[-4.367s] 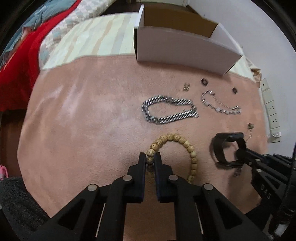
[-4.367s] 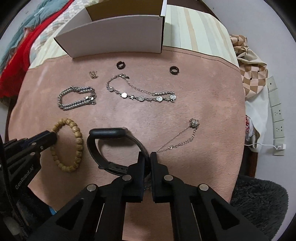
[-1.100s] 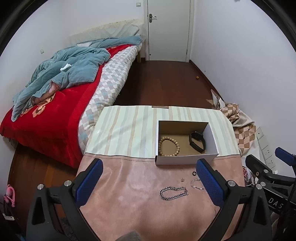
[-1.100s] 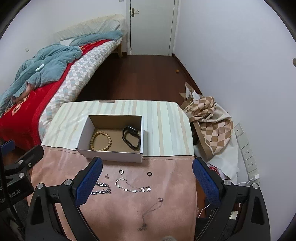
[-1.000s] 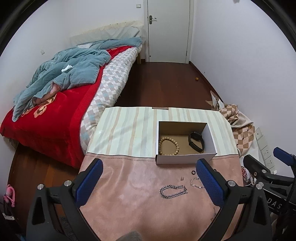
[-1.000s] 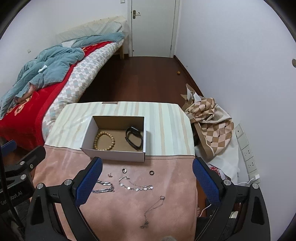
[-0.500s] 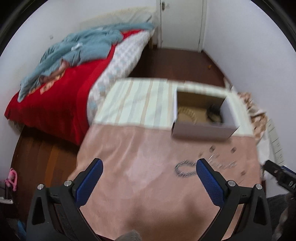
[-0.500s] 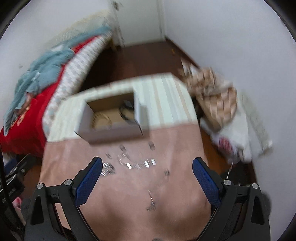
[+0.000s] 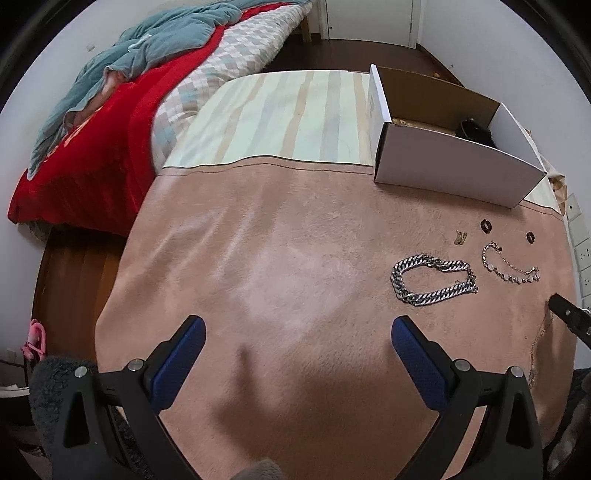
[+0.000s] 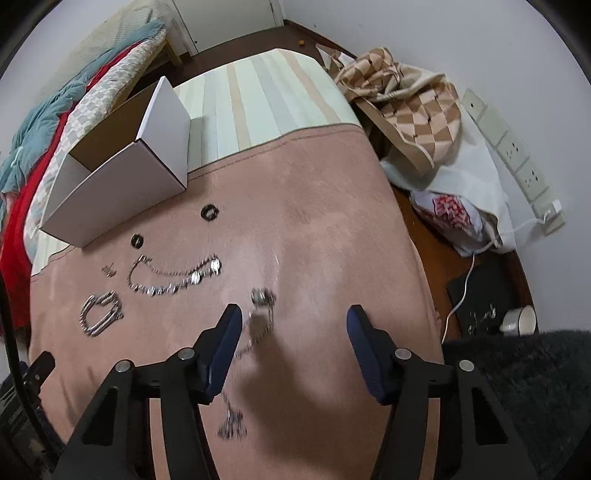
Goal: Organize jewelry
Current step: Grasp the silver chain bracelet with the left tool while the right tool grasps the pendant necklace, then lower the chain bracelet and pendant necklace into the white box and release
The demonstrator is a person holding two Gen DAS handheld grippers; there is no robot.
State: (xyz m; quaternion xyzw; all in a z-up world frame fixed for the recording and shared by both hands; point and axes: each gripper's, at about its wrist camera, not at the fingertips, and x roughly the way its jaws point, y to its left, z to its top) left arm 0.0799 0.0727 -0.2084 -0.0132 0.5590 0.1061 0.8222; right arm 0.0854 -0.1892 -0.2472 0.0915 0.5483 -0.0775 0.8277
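- White walls (image 10: 388, 33); dark wood floor (image 9: 354, 55).
- Bed (image 9: 122, 107) at left: red cover, teal blanket (image 9: 159, 40), checked sheet.
- Table under pink cloth (image 9: 280, 258), striped cloth (image 9: 288, 114) beyond.
- White door (image 9: 369, 18) at far end.
- Wall sockets (image 10: 517, 155); checked bag (image 10: 402, 99) on floor beside table.

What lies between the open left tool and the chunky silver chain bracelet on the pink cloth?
Nothing visible: bare pink cloth separates the left tool from the chunky silver chain bracelet, which lies ahead to its right.
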